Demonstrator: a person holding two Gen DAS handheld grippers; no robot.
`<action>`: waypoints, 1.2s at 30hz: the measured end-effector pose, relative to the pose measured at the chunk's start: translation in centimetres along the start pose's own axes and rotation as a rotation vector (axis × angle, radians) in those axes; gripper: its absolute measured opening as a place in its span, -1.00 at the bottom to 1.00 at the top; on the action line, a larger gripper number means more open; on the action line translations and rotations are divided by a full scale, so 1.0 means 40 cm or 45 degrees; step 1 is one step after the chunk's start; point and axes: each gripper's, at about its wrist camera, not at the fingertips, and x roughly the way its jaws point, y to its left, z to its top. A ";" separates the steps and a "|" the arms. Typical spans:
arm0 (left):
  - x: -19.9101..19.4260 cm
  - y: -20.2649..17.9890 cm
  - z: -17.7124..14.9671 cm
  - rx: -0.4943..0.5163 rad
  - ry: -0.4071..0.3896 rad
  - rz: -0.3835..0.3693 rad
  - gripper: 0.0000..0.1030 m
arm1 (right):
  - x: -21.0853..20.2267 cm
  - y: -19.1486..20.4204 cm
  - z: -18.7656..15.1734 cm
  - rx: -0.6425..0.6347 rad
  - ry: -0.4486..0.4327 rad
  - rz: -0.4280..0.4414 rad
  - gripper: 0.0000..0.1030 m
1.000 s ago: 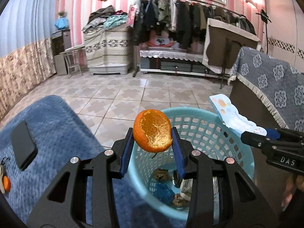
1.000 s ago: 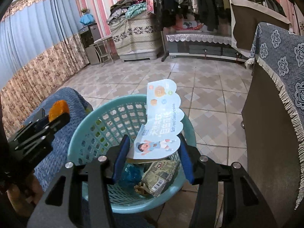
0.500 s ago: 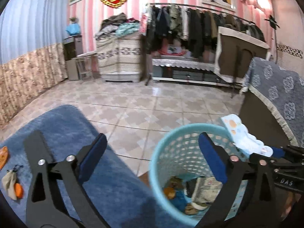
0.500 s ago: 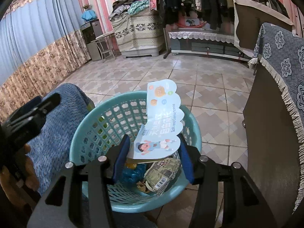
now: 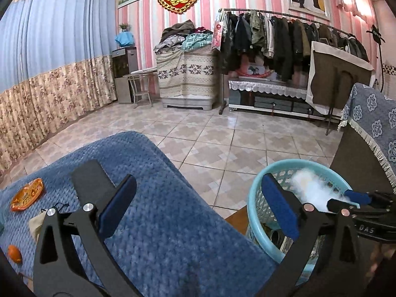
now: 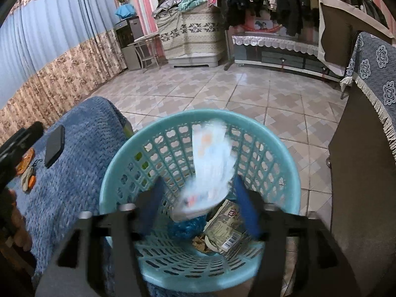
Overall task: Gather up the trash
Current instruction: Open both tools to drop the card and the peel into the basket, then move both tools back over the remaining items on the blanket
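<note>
Step in hand: dropping the white-and-blue wrapper point(image 6: 210, 165) into the teal basket point(image 6: 279, 146).

Right gripper point(image 6: 198, 205): my jaws are opening, the blue pads standing clear on either side of the wrapper. It shows blurred at centre frame, between the pads but not pressed by either as far as I can tell, its lower end over the basket's mouth. I judge it is leaving my grip now. Below it, at the basket bottom, lie a printed packet point(image 6: 222, 235), something blue and crumpled, and brownish scraps.

Left gripper point(image 5: 195, 208): spread as wide as it goes, nothing between the pads. It points over the blue blanket point(image 5: 158, 222), with the basket at lower right of its frame.

Notes on doing this well:
- Hold the right gripper over the middle of the basket until the wrapper has cleared the pads; it is light and flat, and may cling to one pad or drift toward the rim.
- Open fully before pulling back, or the wrapper could drag out with me.
- Keep the pads off the basket wall; it looks light enough to tip.

Remaining on the blanket, at the left edge of the left view: an orange wrapper point(image 5: 27, 194), a small orange piece point(image 5: 14, 253) and a pale scrap point(image 5: 37, 225). The black phone point(image 5: 91, 180) beside them is probably not trash; I should steer the left pads around it on the next reach.
</note>
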 end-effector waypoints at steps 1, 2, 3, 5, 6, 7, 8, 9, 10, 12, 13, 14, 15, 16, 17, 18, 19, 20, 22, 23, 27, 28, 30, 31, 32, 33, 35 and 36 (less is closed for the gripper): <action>-0.003 0.005 0.000 -0.005 -0.001 0.003 0.89 | 0.002 0.000 -0.001 0.007 -0.012 -0.015 0.59; -0.007 0.011 -0.003 -0.007 -0.001 0.003 0.89 | 0.003 -0.001 -0.001 0.014 -0.018 -0.025 0.60; -0.008 0.014 -0.004 -0.009 0.002 0.003 0.89 | 0.005 -0.002 -0.001 0.022 -0.019 -0.029 0.61; -0.010 0.021 -0.008 -0.016 0.017 0.004 0.89 | 0.002 -0.010 -0.001 0.038 -0.033 -0.035 0.69; -0.012 0.027 -0.010 -0.022 0.018 0.004 0.89 | -0.001 -0.012 -0.001 0.043 -0.047 -0.043 0.72; -0.014 0.033 -0.012 -0.027 0.018 0.006 0.89 | -0.004 -0.013 0.001 0.044 -0.056 -0.051 0.77; -0.018 0.038 -0.016 -0.030 0.020 0.010 0.89 | -0.007 -0.011 0.001 0.041 -0.066 -0.059 0.79; -0.022 0.044 -0.018 -0.032 0.020 0.017 0.89 | -0.011 -0.008 0.002 0.034 -0.079 -0.070 0.80; -0.026 0.050 -0.019 -0.034 0.019 0.021 0.89 | -0.014 -0.007 0.004 0.031 -0.084 -0.076 0.83; -0.033 0.055 -0.019 -0.041 0.018 0.026 0.89 | -0.018 -0.002 0.007 0.025 -0.095 -0.090 0.84; -0.037 0.058 -0.019 -0.043 0.018 0.028 0.89 | -0.019 -0.001 0.009 0.024 -0.099 -0.095 0.84; -0.043 0.059 -0.022 -0.040 0.015 0.035 0.89 | -0.021 0.002 0.010 0.023 -0.102 -0.099 0.84; -0.050 0.064 -0.024 -0.036 0.009 0.045 0.89 | -0.024 0.005 0.011 0.020 -0.107 -0.103 0.84; -0.056 0.070 -0.026 -0.034 0.004 0.052 0.89 | -0.025 0.008 0.011 0.018 -0.112 -0.108 0.85; -0.063 0.075 -0.028 -0.032 0.001 0.060 0.89 | -0.028 0.010 0.012 0.018 -0.118 -0.110 0.85; -0.069 0.078 -0.029 -0.032 -0.002 0.065 0.89 | -0.031 0.015 0.013 0.021 -0.125 -0.109 0.85; -0.079 0.086 -0.031 -0.034 -0.007 0.071 0.89 | -0.033 0.017 0.014 0.024 -0.131 -0.107 0.85; -0.085 0.092 -0.032 -0.037 -0.011 0.077 0.89 | -0.036 0.020 0.013 0.025 -0.138 -0.105 0.85; -0.100 0.109 -0.035 -0.044 -0.018 0.089 0.89 | -0.040 0.030 0.014 0.018 -0.149 -0.102 0.85; -0.108 0.118 -0.038 -0.050 -0.020 0.096 0.89 | -0.041 0.033 0.013 0.013 -0.152 -0.101 0.85; -0.138 0.162 -0.047 -0.071 -0.026 0.123 0.89 | -0.050 0.074 0.011 -0.012 -0.178 -0.079 0.85; -0.147 0.176 -0.052 -0.077 -0.027 0.135 0.89 | -0.051 0.084 0.011 -0.021 -0.182 -0.073 0.85; -0.158 0.200 -0.060 -0.089 -0.024 0.146 0.89 | -0.055 0.110 0.008 -0.048 -0.188 -0.065 0.85; -0.167 0.216 -0.066 -0.098 -0.020 0.155 0.89 | -0.056 0.122 0.007 -0.063 -0.193 -0.060 0.85; -0.174 0.228 -0.073 -0.102 -0.020 0.164 0.89 | -0.058 0.135 0.006 -0.078 -0.196 -0.056 0.85; -0.181 0.241 -0.079 -0.107 -0.019 0.177 0.89 | -0.059 0.151 0.004 -0.097 -0.201 -0.050 0.85; -0.197 0.274 -0.096 -0.126 -0.014 0.205 0.89 | -0.061 0.179 -0.001 -0.131 -0.210 -0.040 0.85; -0.204 0.291 -0.103 -0.138 -0.008 0.214 0.89 | -0.062 0.195 -0.005 -0.150 -0.214 -0.034 0.85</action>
